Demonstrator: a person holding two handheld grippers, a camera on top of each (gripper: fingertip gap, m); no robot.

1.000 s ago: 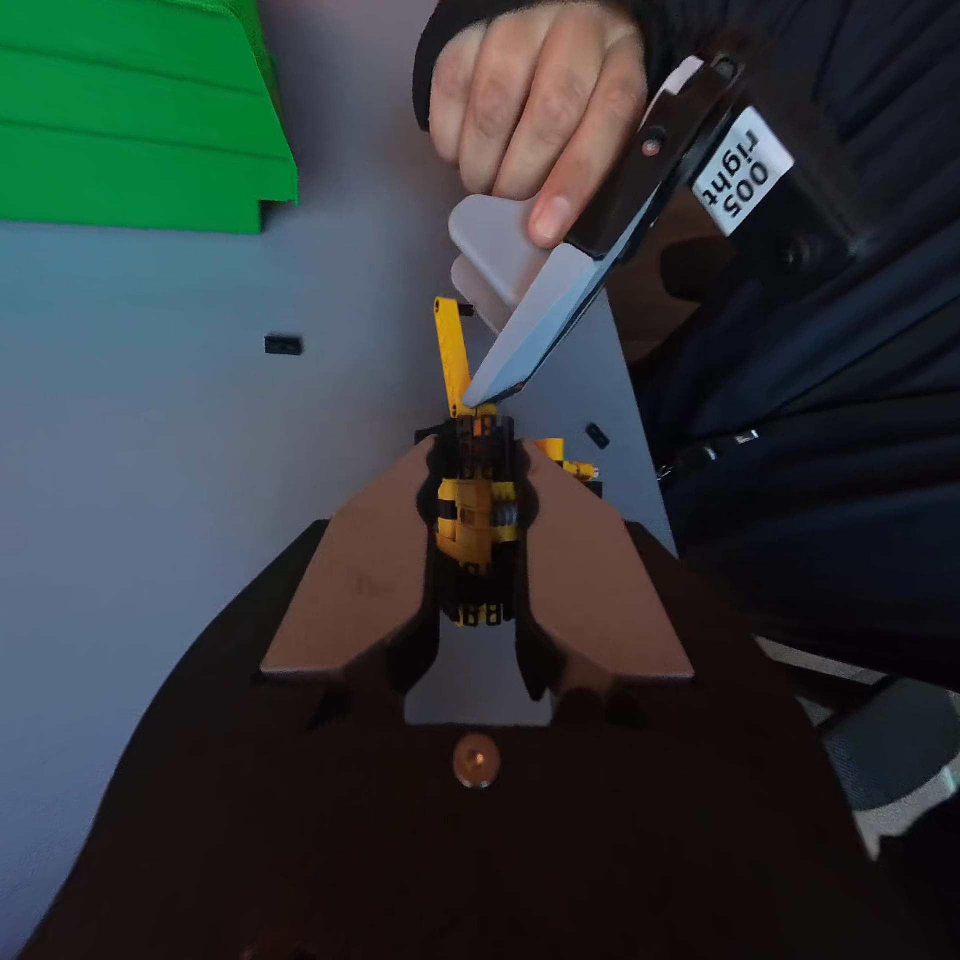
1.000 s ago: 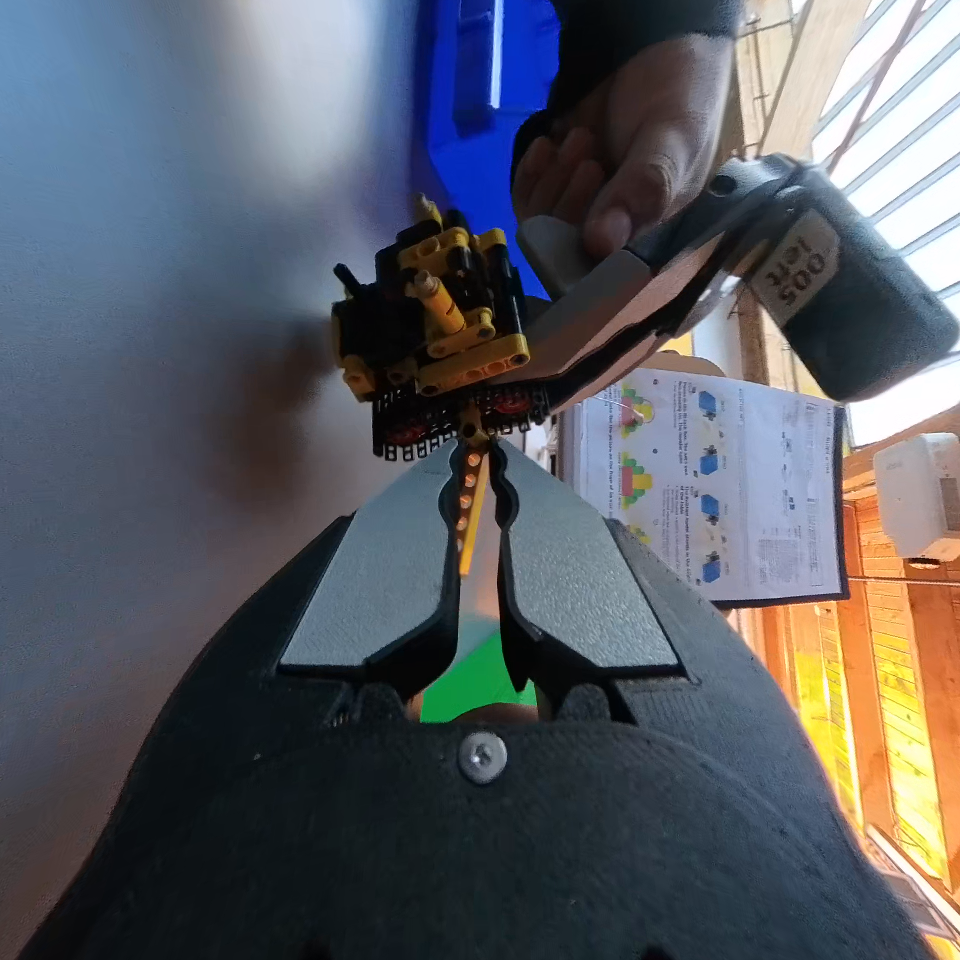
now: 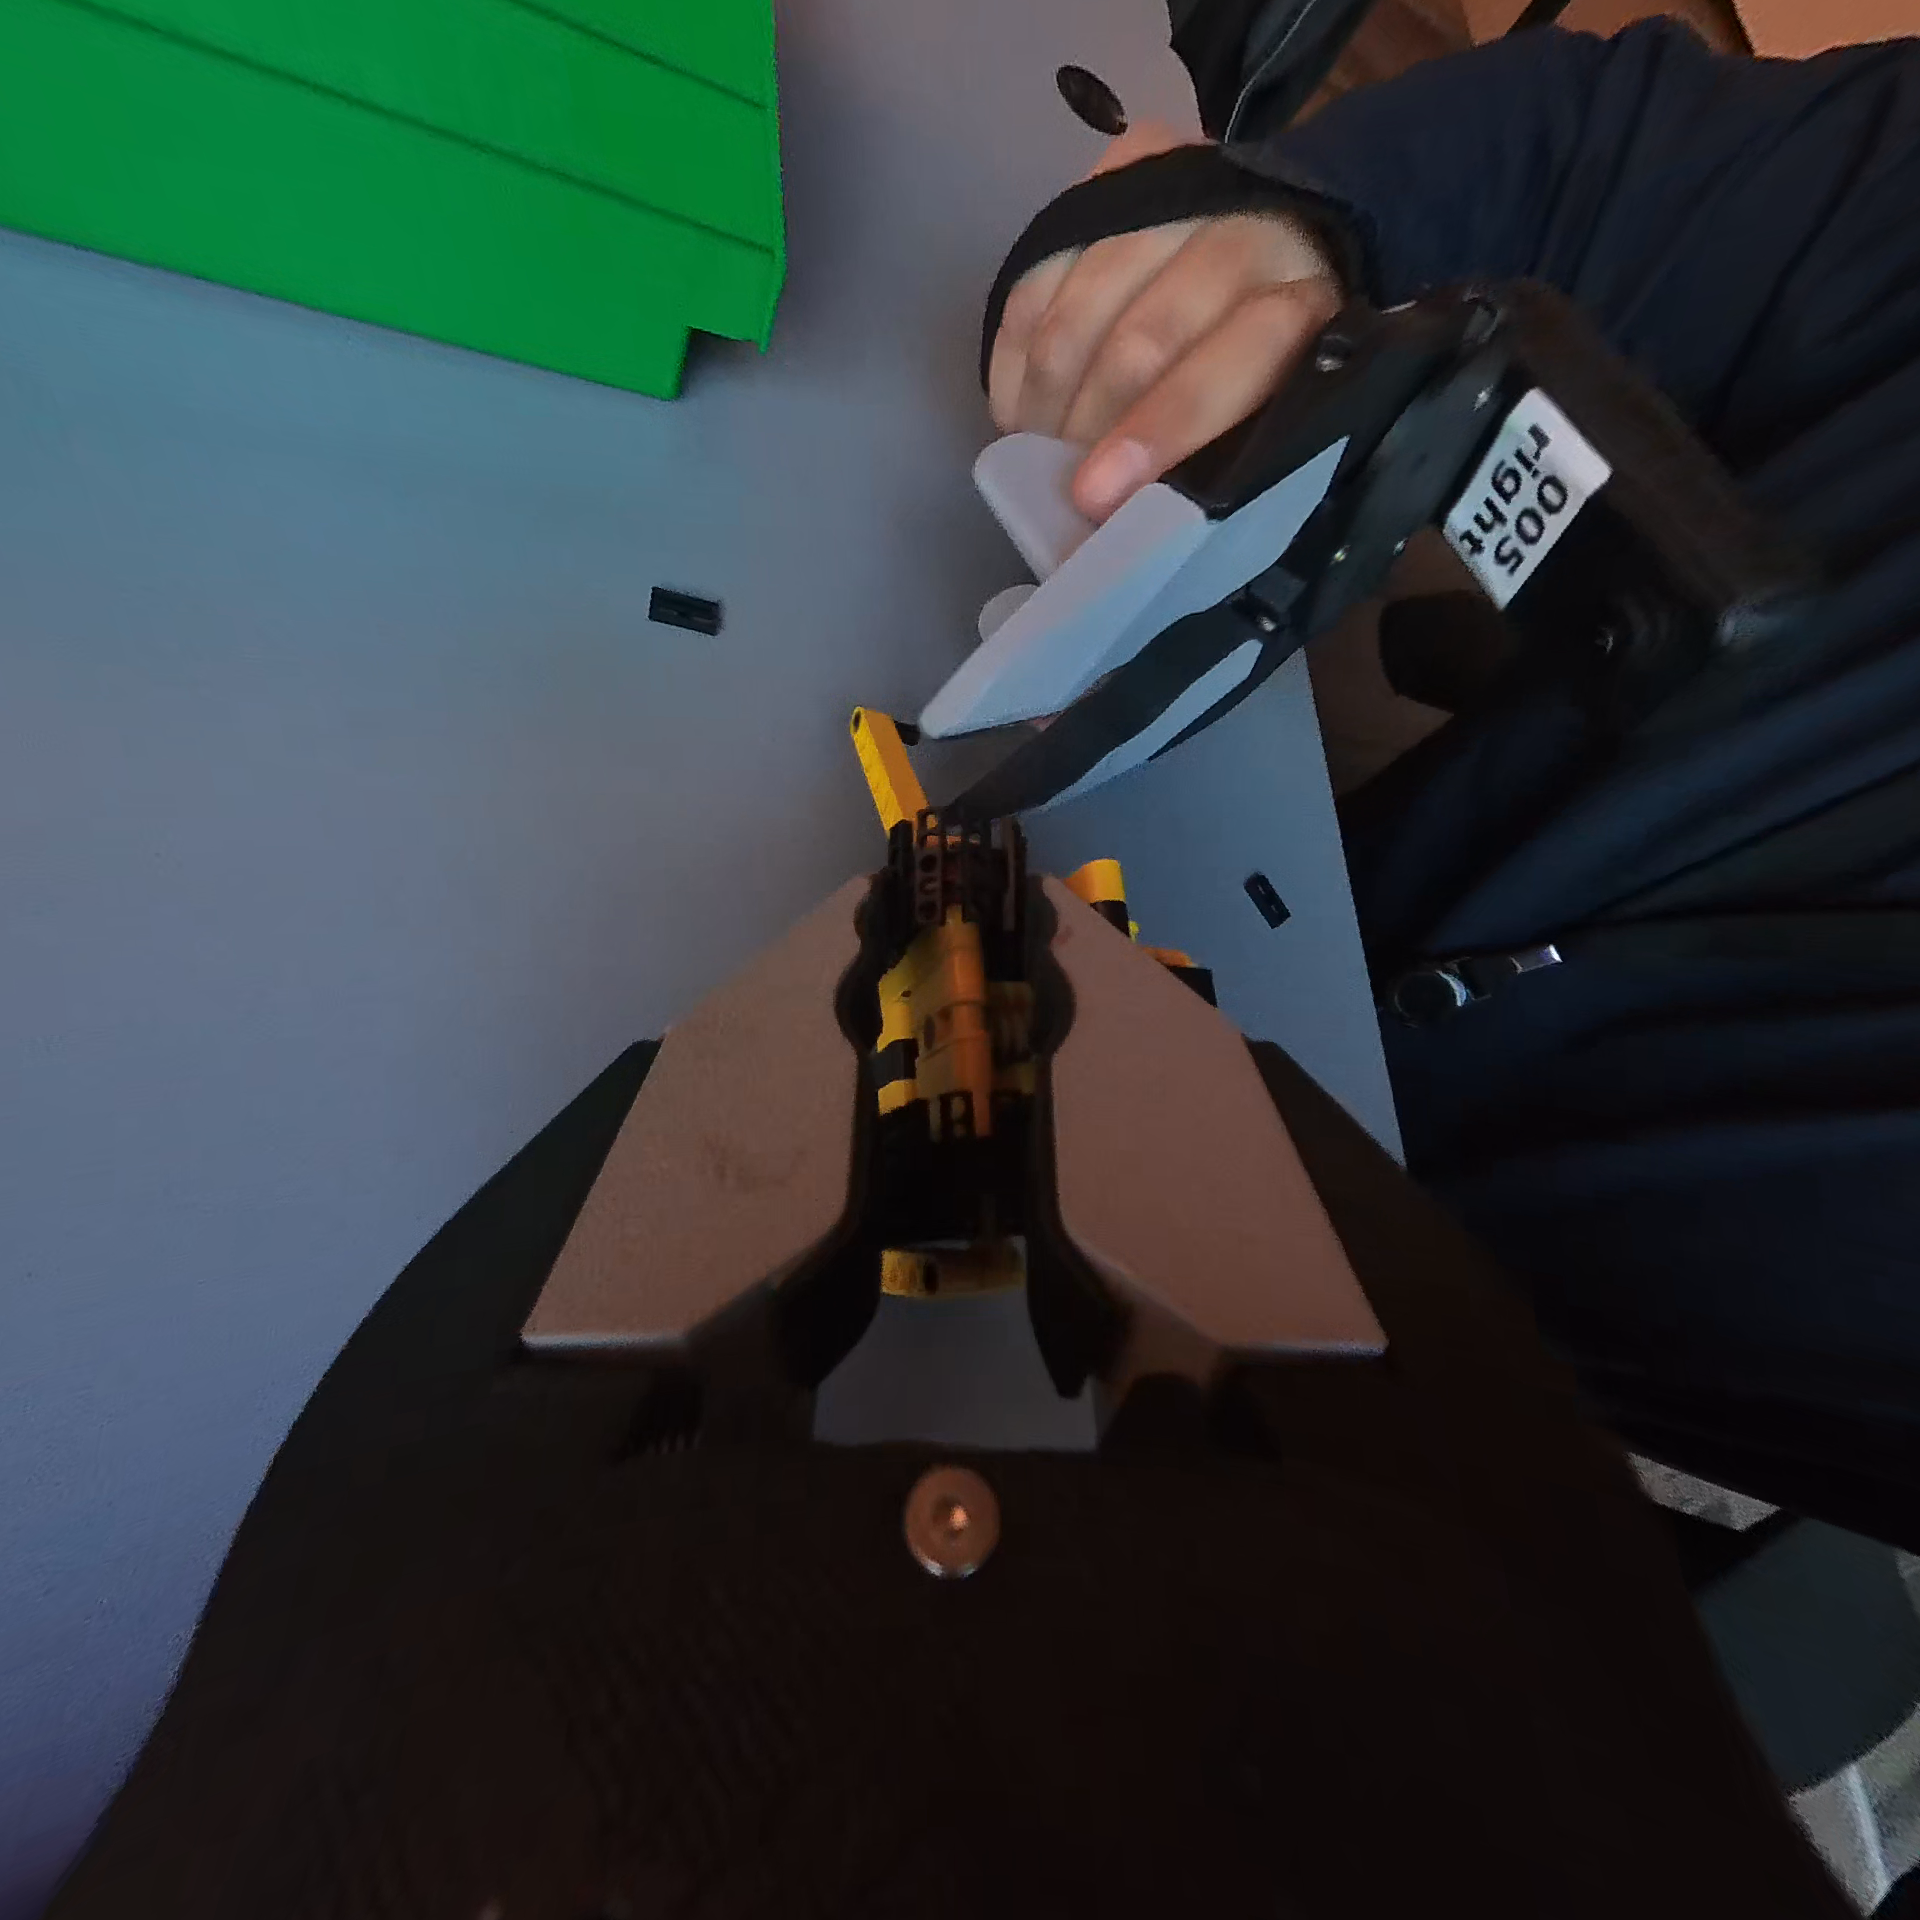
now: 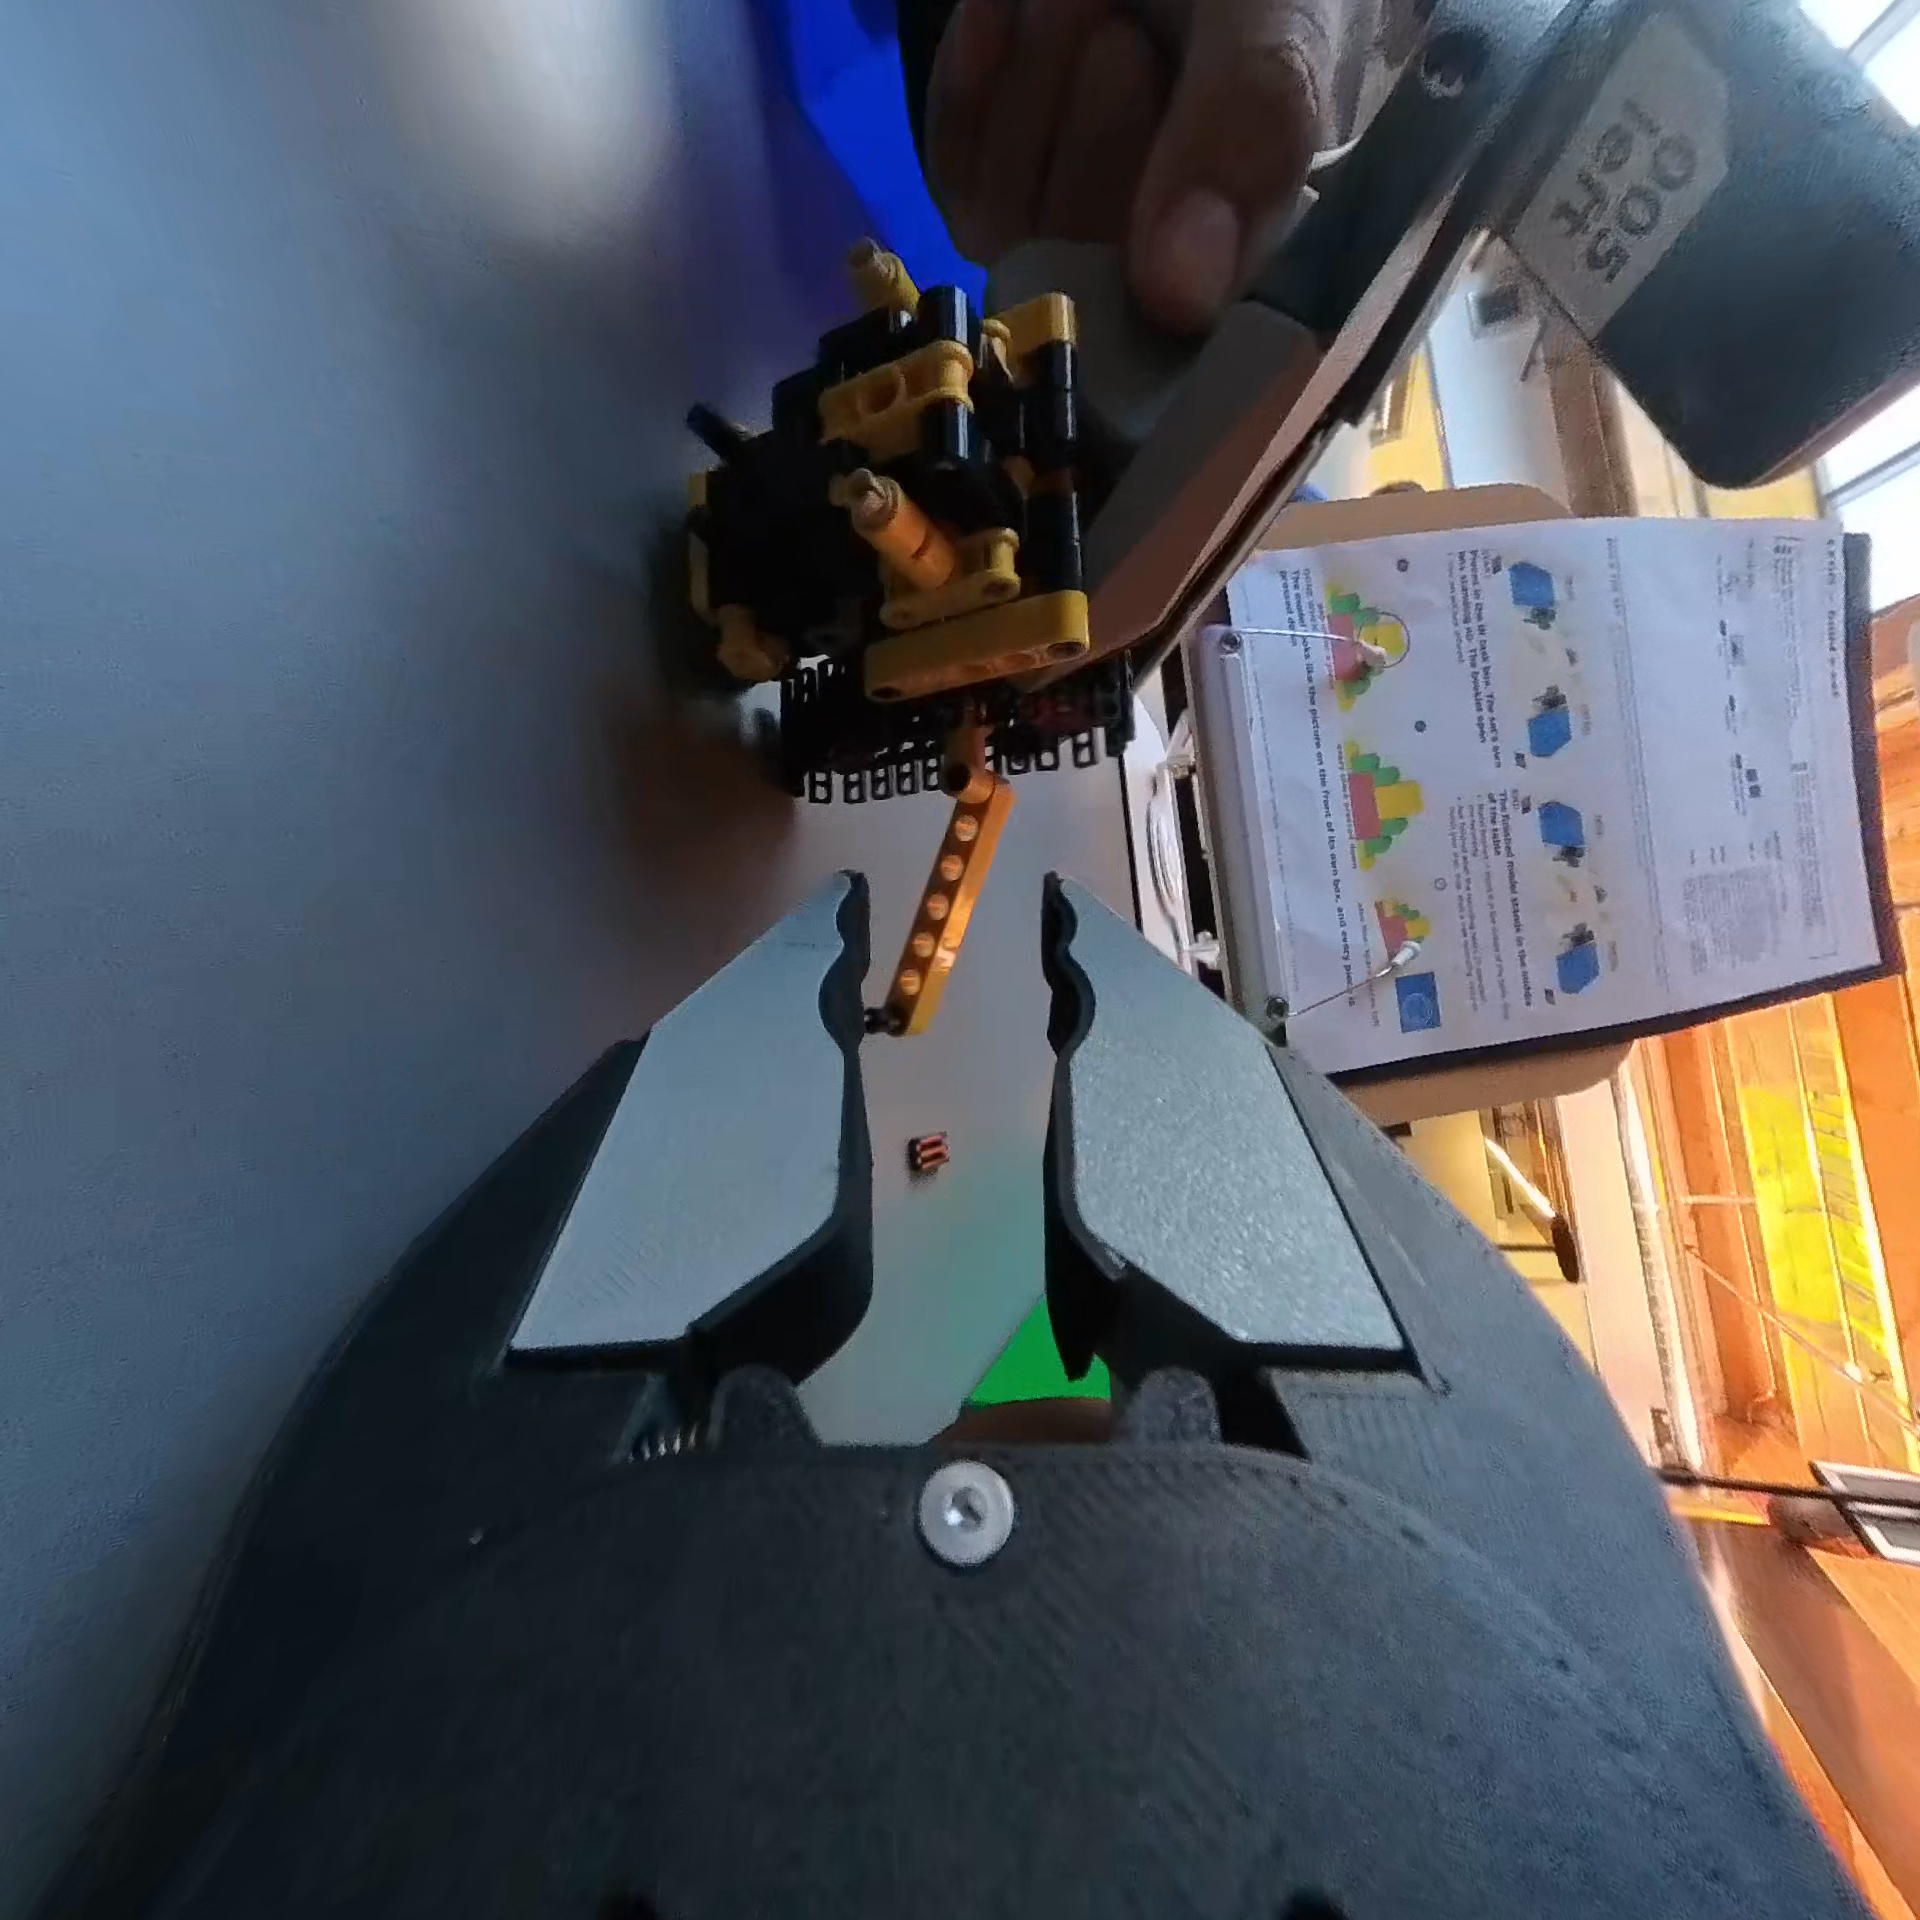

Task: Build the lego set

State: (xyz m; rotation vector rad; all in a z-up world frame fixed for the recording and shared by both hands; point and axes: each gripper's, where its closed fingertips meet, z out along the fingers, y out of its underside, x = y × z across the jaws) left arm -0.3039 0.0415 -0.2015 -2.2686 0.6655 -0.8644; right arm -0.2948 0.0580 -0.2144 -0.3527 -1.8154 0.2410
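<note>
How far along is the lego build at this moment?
Mostly built: the yellow-and-black lego model is one compact block, clamped in the left gripper. The long yellow beam hangs attached; the right gripper is open around it. Loose black pieces remain on the table.

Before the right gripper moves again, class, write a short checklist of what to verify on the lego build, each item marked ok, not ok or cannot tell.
1. Left gripper clamped on the lego model: ok.
2. Right gripper open: ok.
3. Yellow beam between the right fingers, ungripped: ok.
4. Beam joined to the model at its far end: ok; fully seated: cannot tell.
5. Black pin at the beam's near end touching the left-hand finger: cannot tell.
6. Loose small piece on the table, apart from the fingers: ok.
</note>
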